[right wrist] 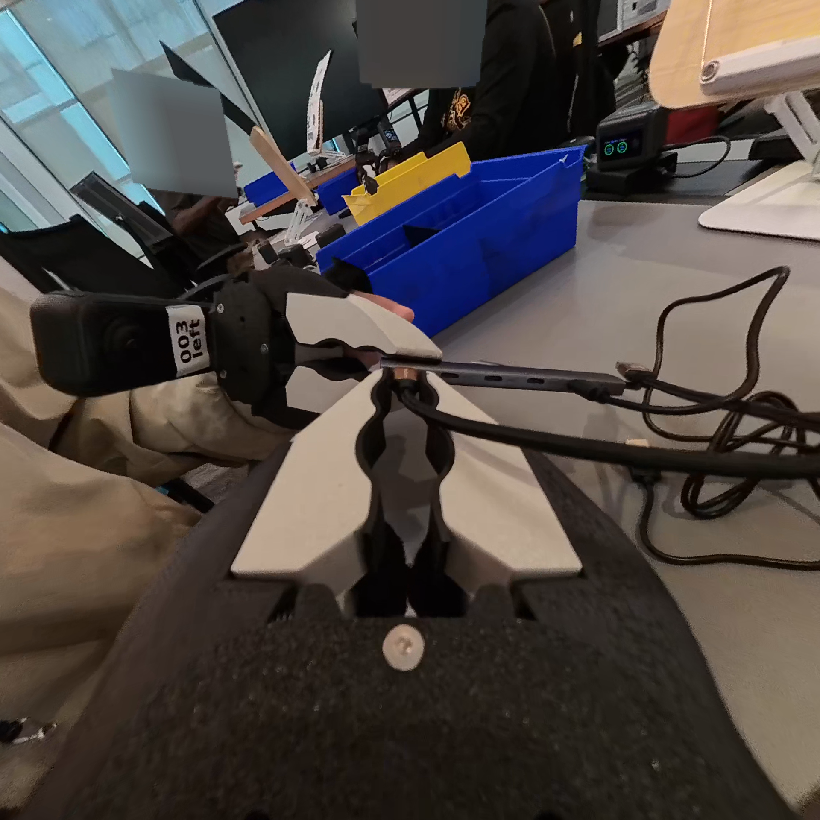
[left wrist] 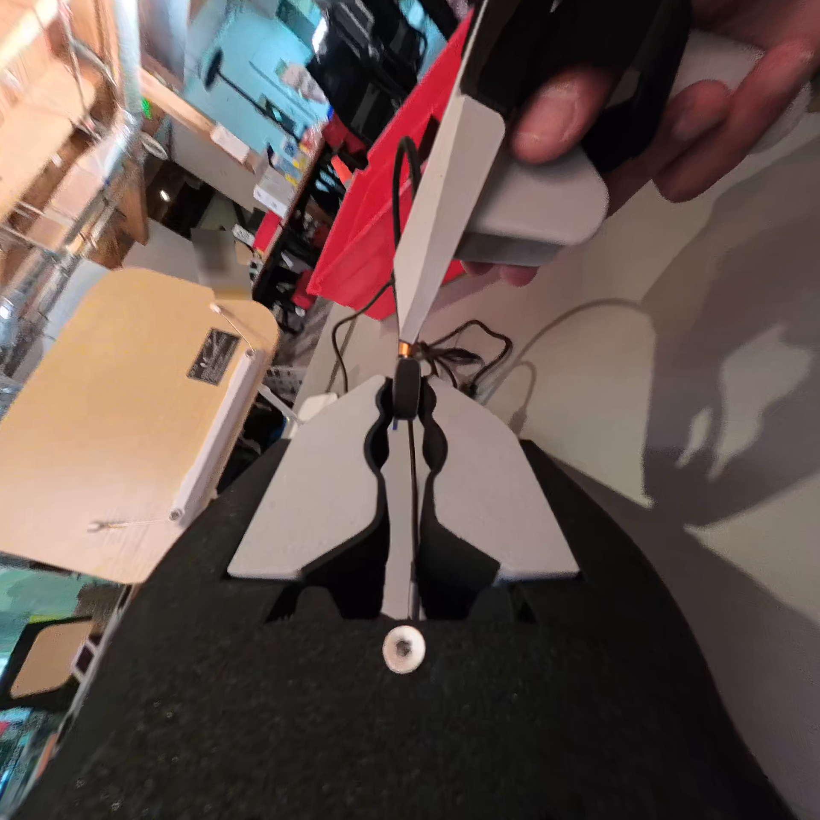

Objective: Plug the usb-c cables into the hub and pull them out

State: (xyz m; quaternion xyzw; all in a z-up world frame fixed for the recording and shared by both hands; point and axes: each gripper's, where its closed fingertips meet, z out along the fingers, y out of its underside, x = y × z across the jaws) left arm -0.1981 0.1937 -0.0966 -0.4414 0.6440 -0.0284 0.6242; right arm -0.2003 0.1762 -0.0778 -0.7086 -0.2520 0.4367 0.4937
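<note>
My left gripper is shut on one end of the slim grey hub and holds it level above the table. It also shows in the right wrist view. My right gripper is shut on a USB-C plug with a copper ring, and the plug's tip is at the hub's side port nearest the left gripper. I cannot tell how deep it sits. The plug's black cable runs off to the right. In the left wrist view the right gripper comes down from the upper right, with the copper ring at its tip.
Loose black cables lie tangled on the grey table to the right. A blue bin and a yellow bin stand behind the hub. A white stand base is at the far right. A red bin and a wooden board are nearby. Less than 4 cm separates the two grippers' tips.
</note>
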